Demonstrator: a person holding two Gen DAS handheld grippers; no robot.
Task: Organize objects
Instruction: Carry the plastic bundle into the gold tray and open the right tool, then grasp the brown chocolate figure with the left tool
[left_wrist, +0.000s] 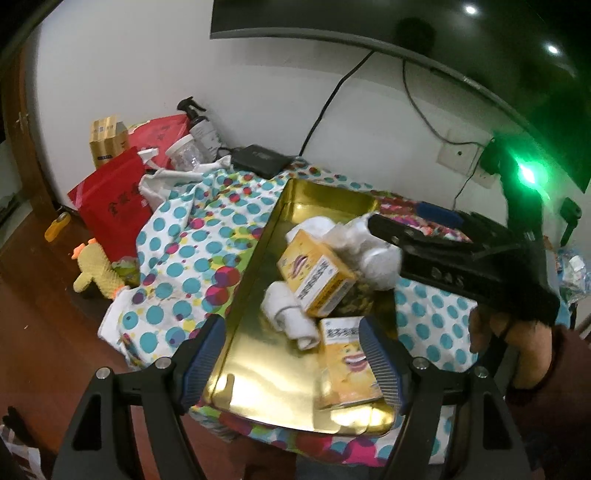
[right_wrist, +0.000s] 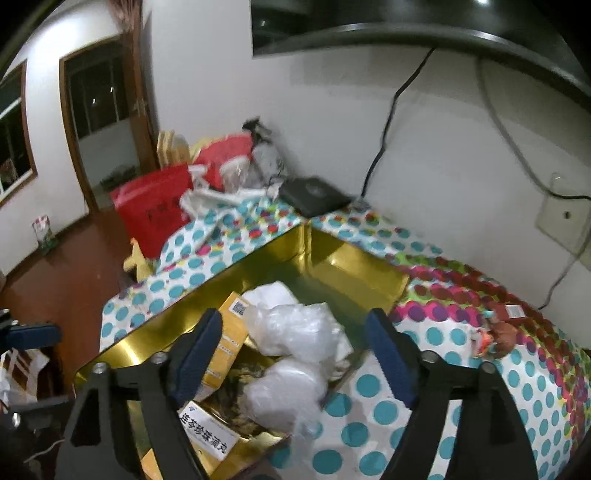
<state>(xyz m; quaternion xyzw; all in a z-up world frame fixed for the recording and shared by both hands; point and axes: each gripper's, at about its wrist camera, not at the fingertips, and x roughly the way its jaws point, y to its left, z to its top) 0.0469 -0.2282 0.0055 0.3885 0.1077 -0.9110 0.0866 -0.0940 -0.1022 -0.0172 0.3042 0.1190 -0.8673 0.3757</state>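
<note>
Right wrist view shows the right gripper (right_wrist: 291, 343) spread wide above a white plastic bundle (right_wrist: 299, 332) in the gold tray (right_wrist: 332, 254) at frame centre, gripping nothing; left gripper (left_wrist: 291, 354) likewise released over the tray's lower end; lift clear straight upward, avoiding the yellow boxes (left_wrist: 317, 277).

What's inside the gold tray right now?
The gold tray holds two yellow boxes, rolled white cloths and clear plastic bags. Whatever lies beneath that pile is covered.
</note>
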